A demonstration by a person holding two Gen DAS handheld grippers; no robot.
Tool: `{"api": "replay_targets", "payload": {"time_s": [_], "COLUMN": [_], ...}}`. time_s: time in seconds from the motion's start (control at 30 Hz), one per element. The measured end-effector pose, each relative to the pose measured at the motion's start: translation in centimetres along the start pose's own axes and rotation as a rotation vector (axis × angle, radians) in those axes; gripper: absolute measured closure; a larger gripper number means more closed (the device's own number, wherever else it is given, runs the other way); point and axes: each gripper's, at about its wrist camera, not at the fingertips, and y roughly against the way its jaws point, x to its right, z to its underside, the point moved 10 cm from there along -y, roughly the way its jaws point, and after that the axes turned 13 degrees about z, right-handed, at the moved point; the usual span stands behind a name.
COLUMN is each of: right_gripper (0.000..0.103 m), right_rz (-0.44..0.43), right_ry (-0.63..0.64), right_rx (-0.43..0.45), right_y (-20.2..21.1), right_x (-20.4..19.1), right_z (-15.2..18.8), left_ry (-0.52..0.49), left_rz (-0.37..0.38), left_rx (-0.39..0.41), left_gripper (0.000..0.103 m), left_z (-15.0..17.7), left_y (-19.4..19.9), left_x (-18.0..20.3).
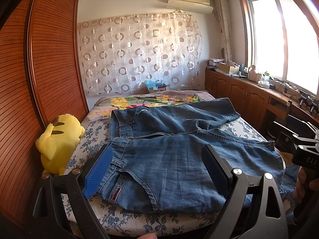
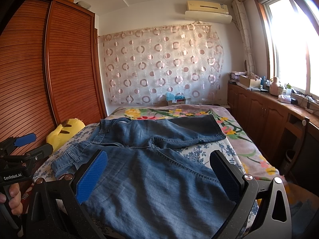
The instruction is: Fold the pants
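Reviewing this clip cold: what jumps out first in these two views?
The blue jeans dominate, spread across the bed with waistband to the left and both legs running right. The open left gripper and open right gripper each frame the denim, gripping nothing. A yellow plush toy lies on the bed's left edge against the wooden wardrobe.

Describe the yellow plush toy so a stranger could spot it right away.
Start at the tall slatted wooden wardrobe on the bed's left side. Wedged between its doors and the mattress edge, level with the jeans' waistband, lies the yellow plush toy. It is the only bright yellow, rounded thing there, with dark stripes on its back.
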Motion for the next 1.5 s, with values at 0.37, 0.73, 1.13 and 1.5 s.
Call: {"api": "replay_targets", "payload": {"time_s": [0.37,0.73,1.13,1.5], "right_gripper": [0.001,0.001,0.017,0.038], "right_rz": [-0.002,0.039,0.126,0.165], "right_ry": [0.007,0.044,0.065,0.034], "right_rx": [-0.035,-0.096,-0.256,-0.387], "right_y": [-0.8,-1.5,-2.0,-0.5], "right_x": [0.6,2.6,7.5,9.5], "right_z": [0.9,2.0,5.2,7.1], "left_ry": [0.008,0.038,0.074,0.112], "left_rz": [0.007,0.011,0.010,-0.033], "left_rx": [-0.033,-0.097,-0.162,-0.215], "left_gripper": [0.012,0.012,0.012,0.012], "left_z": [0.2,3.4,6.4,8.8], "left_y": [0.2,-2.3,-4.0,-5.2], "left_x": [-1.1,-3.8,-6.5,-10.0]}}
